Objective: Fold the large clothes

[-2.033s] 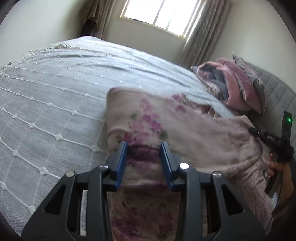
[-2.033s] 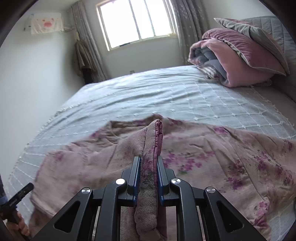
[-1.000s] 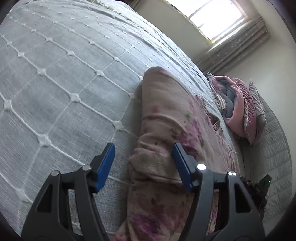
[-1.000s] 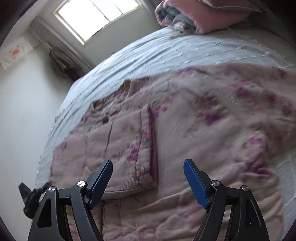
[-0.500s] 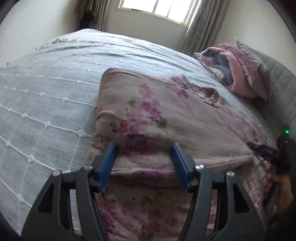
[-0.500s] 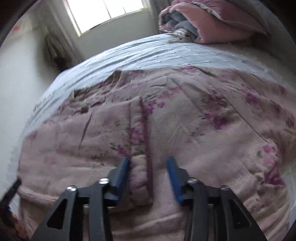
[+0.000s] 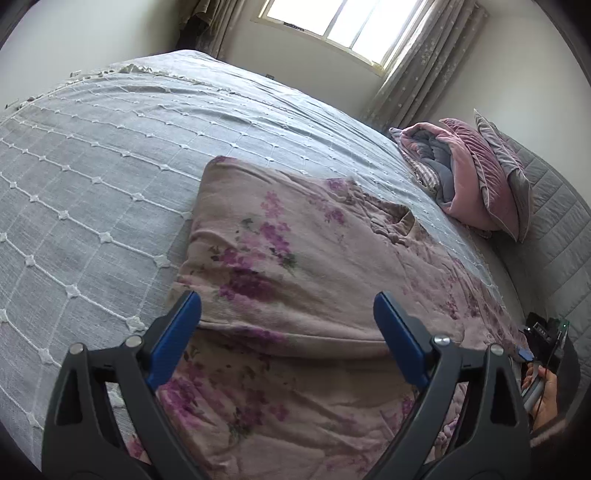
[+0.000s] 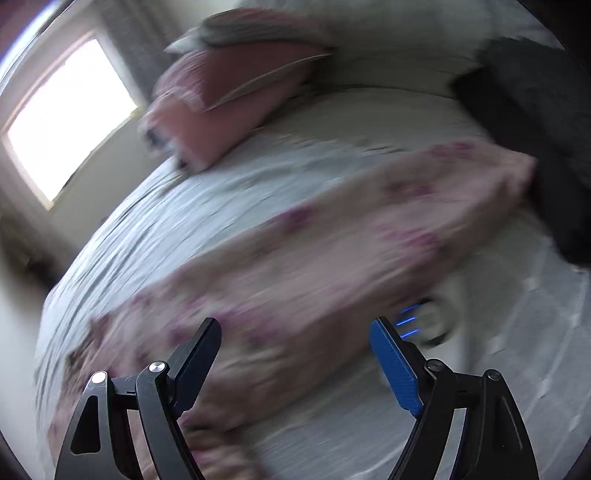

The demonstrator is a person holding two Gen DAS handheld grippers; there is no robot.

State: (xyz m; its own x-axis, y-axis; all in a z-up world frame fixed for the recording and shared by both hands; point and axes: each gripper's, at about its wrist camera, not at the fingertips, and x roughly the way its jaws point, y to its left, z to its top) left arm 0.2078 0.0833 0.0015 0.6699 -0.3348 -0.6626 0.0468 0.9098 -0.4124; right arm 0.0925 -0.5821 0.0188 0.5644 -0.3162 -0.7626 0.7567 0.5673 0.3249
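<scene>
Both claws just sprang apart, empty: left gripper [image 7: 287, 320] above the folded robe [image 7: 295, 266], right gripper [image 8: 295, 345] over its blurred edge

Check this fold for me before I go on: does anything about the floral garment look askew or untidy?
Mostly tidy. The floral garment lies flat on the grey bedspread, its left sleeve folded in. The collar area is rumpled, and the fold's near edge is slightly wavy. The right wrist view is too blurred to judge.

Garment lying across the bed

The folded garment [image 7: 295, 266] is lying on the bedspread [image 7: 92, 155] toward the bed's near edge, while pillows [image 7: 476, 177] are sitting piled at the head end, against the headboard [image 7: 554, 229], window [image 7: 343, 22] behind.
</scene>
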